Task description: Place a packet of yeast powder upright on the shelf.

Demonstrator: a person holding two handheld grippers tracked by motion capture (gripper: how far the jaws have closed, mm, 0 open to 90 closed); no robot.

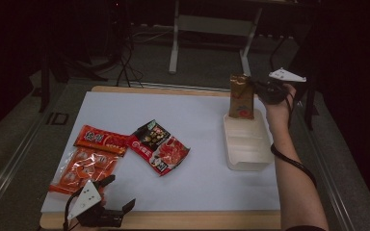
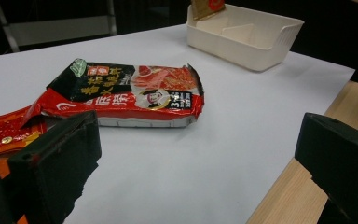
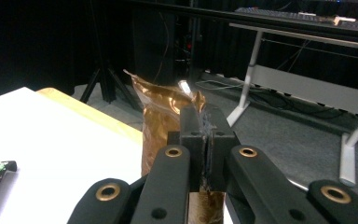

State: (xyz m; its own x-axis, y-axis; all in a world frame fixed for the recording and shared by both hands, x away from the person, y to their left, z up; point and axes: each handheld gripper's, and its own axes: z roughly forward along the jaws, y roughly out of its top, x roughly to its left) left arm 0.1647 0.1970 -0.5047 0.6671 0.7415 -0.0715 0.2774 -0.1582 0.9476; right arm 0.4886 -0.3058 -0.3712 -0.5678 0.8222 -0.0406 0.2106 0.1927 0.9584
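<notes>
High view, right gripper [image 1: 259, 87]: held in the person's right hand [image 1: 279, 108] above the far right of the table, jaws pinched on the top edge of a gold-brown packet [image 1: 241, 96].
High view, packet: hangs upright with its lower end inside the far part of the cream tray [image 1: 250, 149]; whether it touches the tray floor cannot be told.
High view, tray: on the right part of the white table sheet [image 1: 207, 178], long side running away from the person.
High view, left gripper [image 1: 118, 195]: at the near left table edge, jaws spread apart, nothing between them.
High view, other packs: a red-and-black noodle pack [image 1: 159, 147] at mid-table; an orange snack bag [image 1: 89, 161] left of it, just beyond the left gripper.
Left gripper view, jaws: wide apart over the sheet and the wooden table edge [image 2: 298, 186], gripping nothing.
Left gripper view, things: the noodle pack [image 2: 135, 93] lies flat ahead; the tray [image 2: 247, 39] is farther off with the packet's [image 2: 207, 7] lower end in it.
Right gripper view, jaws: pressed together on the packet's [image 3: 161, 112] crumpled top rim.
</notes>
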